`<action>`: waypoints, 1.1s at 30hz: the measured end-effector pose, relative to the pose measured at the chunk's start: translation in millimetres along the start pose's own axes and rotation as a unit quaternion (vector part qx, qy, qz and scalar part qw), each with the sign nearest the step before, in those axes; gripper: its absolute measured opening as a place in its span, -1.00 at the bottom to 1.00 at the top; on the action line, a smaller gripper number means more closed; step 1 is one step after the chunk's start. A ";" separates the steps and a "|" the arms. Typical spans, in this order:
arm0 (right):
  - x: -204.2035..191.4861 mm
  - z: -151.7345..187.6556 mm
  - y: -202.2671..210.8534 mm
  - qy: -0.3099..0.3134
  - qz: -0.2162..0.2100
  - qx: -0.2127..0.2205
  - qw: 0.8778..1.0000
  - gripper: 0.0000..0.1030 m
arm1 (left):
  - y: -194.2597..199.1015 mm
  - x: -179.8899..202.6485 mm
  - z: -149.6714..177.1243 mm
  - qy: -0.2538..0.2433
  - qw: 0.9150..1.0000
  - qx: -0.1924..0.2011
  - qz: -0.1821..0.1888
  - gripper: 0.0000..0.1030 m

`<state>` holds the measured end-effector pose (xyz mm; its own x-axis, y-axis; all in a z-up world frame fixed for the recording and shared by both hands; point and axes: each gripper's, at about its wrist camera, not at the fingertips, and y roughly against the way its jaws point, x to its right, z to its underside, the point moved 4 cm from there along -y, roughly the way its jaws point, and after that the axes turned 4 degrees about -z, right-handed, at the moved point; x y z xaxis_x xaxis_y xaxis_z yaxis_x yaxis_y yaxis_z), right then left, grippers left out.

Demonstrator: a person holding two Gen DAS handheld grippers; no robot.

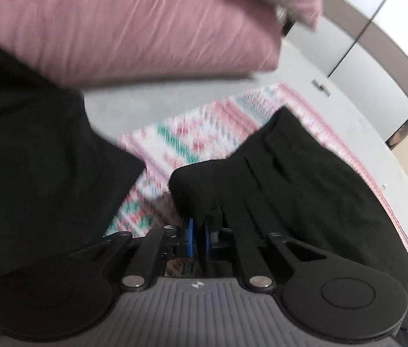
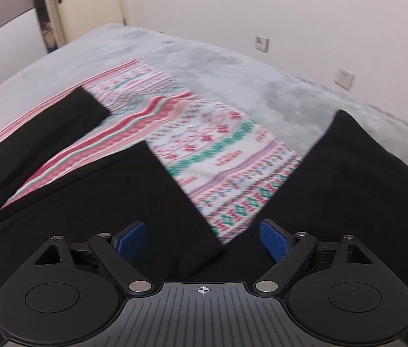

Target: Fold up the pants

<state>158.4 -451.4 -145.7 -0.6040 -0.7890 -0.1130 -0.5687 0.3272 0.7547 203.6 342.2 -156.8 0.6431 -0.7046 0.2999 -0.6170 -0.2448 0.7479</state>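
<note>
Between the left gripper pads, black pants fabric is pinched, jaws clamped on a bunched edge; folding looks barely started, legs spread on the patterned blanket; right gripper jaws apart, fabric just ahead of and under its fingers, ungripped.

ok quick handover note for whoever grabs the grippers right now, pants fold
Left gripper: shut on a bunched edge of the black pants.
Right gripper: open, holding nothing, hovering above the pants' legs.
Pants lie spread on the patterned blanket on the grey bed; a pink pillow sits beyond.
Done: one edge gripped. Left: no fold visible yet; right probably needs its own grip first.
</note>
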 end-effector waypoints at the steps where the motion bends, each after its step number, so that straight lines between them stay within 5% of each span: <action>1: 3.6 0.7 -3.1 -0.011 -0.001 -0.001 1.000 0.35 | 2.5 -2.6 -2.3 0.000 1.000 0.005 -0.003 -0.29; 2: 4.7 1.1 -5.0 -0.014 -0.005 -0.003 1.000 0.18 | 3.0 -7.7 -3.7 0.005 1.000 0.003 -0.007 -0.29; 4: 3.0 0.9 -7.2 -0.008 -0.019 -0.006 1.000 -0.70 | 1.0 -18.2 -2.0 0.016 1.000 -0.008 -0.011 -0.29; 7: -0.1 2.5 -13.8 -0.011 -0.032 -0.025 0.999 -0.92 | -2.9 -22.0 5.0 0.002 1.000 -0.019 -0.025 -0.29; 16: -14.0 -3.8 9.7 0.021 0.000 0.026 0.999 -0.93 | 2.2 -21.7 8.0 -0.008 0.999 -0.033 -0.029 -0.24; 20: -21.0 -4.8 7.8 0.040 0.012 0.032 0.999 -0.63 | 9.4 -24.9 2.0 -0.009 0.998 -0.037 -0.047 0.26; 23: -49.4 3.2 6.3 0.092 -0.036 0.018 0.995 -0.45 | 30.0 -20.5 -6.8 -0.021 0.998 0.016 -0.062 0.29; 25: -75.5 11.6 10.9 0.125 -0.069 0.018 0.990 -0.08 | 38.8 -10.5 -10.6 -0.037 0.997 0.047 -0.053 0.31; 29: -139.8 37.8 21.3 0.194 -0.122 0.021 0.973 -0.03 | 23.3 29.5 5.6 -0.105 0.994 0.004 0.021 0.39; 33: -216.4 84.7 25.0 0.254 -0.205 -0.013 0.945 0.07 | 4.9 59.2 25.2 -0.175 0.984 -0.013 -0.003 0.39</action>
<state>227.6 -228.4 -157.1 0.0140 -0.9967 -0.0793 -0.6791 -0.0677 0.7310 227.3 282.5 -150.3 0.4482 -0.8907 0.0763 -0.5986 -0.2356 0.7656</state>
